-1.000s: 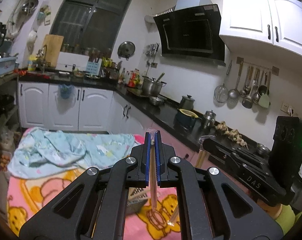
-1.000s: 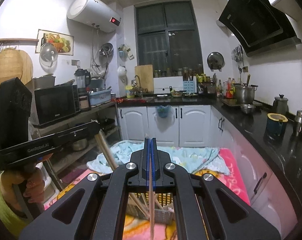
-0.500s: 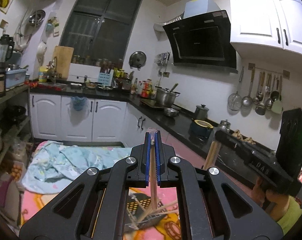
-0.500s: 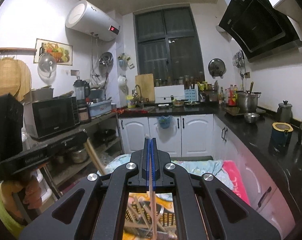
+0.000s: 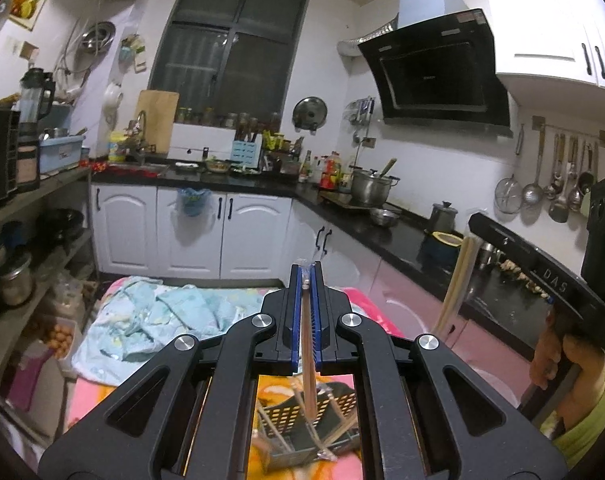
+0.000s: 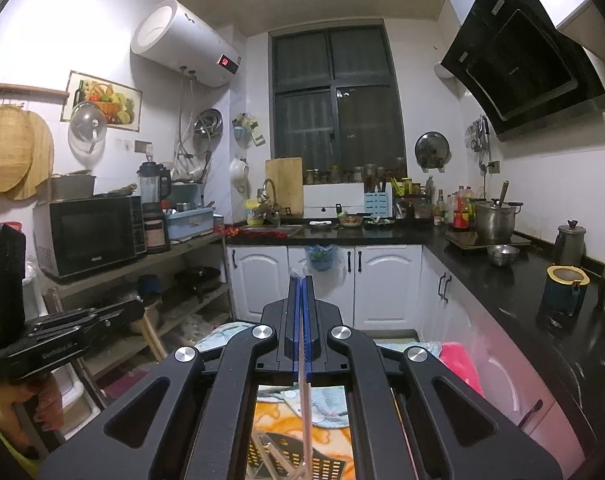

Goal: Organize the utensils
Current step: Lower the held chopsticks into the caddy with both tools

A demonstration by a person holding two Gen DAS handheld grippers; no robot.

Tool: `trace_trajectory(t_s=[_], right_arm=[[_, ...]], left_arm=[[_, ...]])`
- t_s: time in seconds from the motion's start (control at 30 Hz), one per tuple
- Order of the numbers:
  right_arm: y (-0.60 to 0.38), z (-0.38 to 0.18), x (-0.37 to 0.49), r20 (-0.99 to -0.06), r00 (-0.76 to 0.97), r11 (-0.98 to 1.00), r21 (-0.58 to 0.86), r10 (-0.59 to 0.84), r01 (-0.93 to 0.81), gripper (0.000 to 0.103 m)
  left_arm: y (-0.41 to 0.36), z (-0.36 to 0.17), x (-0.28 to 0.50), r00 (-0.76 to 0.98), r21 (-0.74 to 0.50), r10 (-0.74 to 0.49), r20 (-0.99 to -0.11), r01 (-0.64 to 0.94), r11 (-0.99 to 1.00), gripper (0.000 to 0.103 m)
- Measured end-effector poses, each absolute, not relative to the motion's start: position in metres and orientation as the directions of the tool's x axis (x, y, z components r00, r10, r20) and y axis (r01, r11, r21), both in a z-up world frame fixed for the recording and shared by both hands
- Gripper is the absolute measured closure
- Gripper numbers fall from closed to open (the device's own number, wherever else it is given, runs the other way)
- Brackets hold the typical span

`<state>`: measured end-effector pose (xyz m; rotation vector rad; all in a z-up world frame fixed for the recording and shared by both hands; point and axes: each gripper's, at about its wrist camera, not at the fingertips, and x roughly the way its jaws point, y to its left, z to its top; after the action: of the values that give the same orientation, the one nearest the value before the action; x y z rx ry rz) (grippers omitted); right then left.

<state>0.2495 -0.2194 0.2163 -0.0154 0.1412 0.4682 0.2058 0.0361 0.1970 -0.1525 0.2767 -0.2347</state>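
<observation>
Cluttered kitchen counters and white cabinets fill the background, and below both claws lies a pink and orange cartoon blanket with a dark perforated utensil basket standing on it, a few chopsticks already leaning inside.

By my reading, the step in hand is carrying chopsticks over to that basket: each claw has one and both hang above it, so the drop is not yet made.

The left gripper is closed to a sliver, its blue pads clamped on a wooden chopstick that runs back along the jaws and hangs down past them, its lower end over the basket's opening. It seems to wear a clear wrapper, though the blur at its tip makes that uncertain.

The right gripper is likewise nearly closed, pinching a pale chopstick in a clear sleeve whose lower end points down at the basket directly beneath. From the left camera, this claw appears off to the right with its chopstick slanting below its jaws.

The next move calls for lowering each tip inside the basket's rim, clear of the sticks already leaning there, and only then letting the jaws part, one claw at a time so the two do not collide over the small opening.
</observation>
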Motion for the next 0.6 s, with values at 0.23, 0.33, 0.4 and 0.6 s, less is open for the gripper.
trace_trajectory(t_s=[0.23,0.33,0.4,0.6], right_arm=[[-0.212,0.201,0.268,-0.150,0.892,0.902,-0.003,0.426,-0.431,0.101],[-0.211,0.194,0.275,-0.161,0.896,0.907,-0.008,0.414,-0.420,0.101],[-0.211,0.190,0.280,-0.168,0.898,0.910,-0.011,0.406,-0.414,0.101],[-0.206,0.174,0.295,-0.198,0.895,0.913,-0.003,0.400,-0.408,0.101]], left_arm=[[0.037,0.174,0.217,0.932,-0.171,-0.228,-0.283,0.185,0.968,0.101],[0.036,0.164,0.221,0.928,-0.167,-0.222,-0.298,0.178,0.970,0.101],[0.036,0.158,0.223,0.928,-0.161,-0.217,-0.304,0.174,0.971,0.101],[0.033,0.140,0.229,0.918,-0.162,-0.216,-0.332,0.170,0.972,0.101]])
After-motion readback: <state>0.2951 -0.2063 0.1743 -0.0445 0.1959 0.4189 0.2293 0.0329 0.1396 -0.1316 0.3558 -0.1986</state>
